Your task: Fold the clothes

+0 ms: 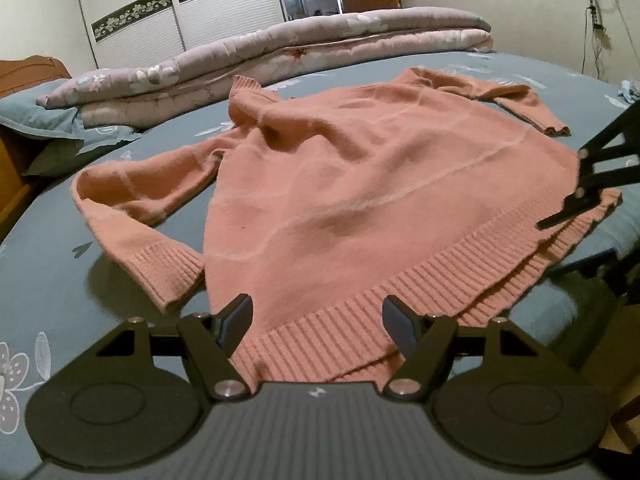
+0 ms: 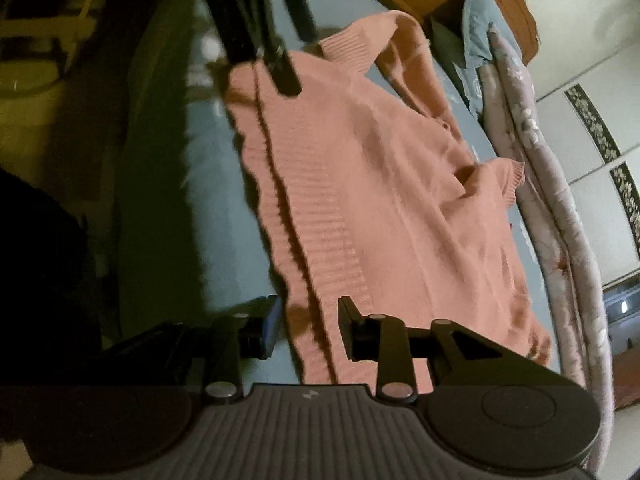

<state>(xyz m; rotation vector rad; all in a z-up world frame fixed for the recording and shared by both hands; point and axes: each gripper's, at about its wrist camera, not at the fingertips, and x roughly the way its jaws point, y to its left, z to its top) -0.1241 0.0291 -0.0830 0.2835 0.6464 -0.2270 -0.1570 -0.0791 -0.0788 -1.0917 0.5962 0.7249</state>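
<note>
My worry is the ribbed hem (image 1: 400, 300) bunching or slipping if I close on just one layer, since the sweater (image 1: 340, 184) lies spread but rumpled on the bed (image 1: 60, 288). Both grippers tilt down at the hem's two ends: left gripper (image 1: 318, 322) wide with hem between unpressed pads, right gripper (image 2: 307, 326) narrower, straddling the hem edge without gripping.

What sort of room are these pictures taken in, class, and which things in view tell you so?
Most likely a bedroom. A pink sweater lies on a bed with a flowered sheet, a folded quilt lies along its far side, and a sliding-door wardrobe stands behind.
</note>
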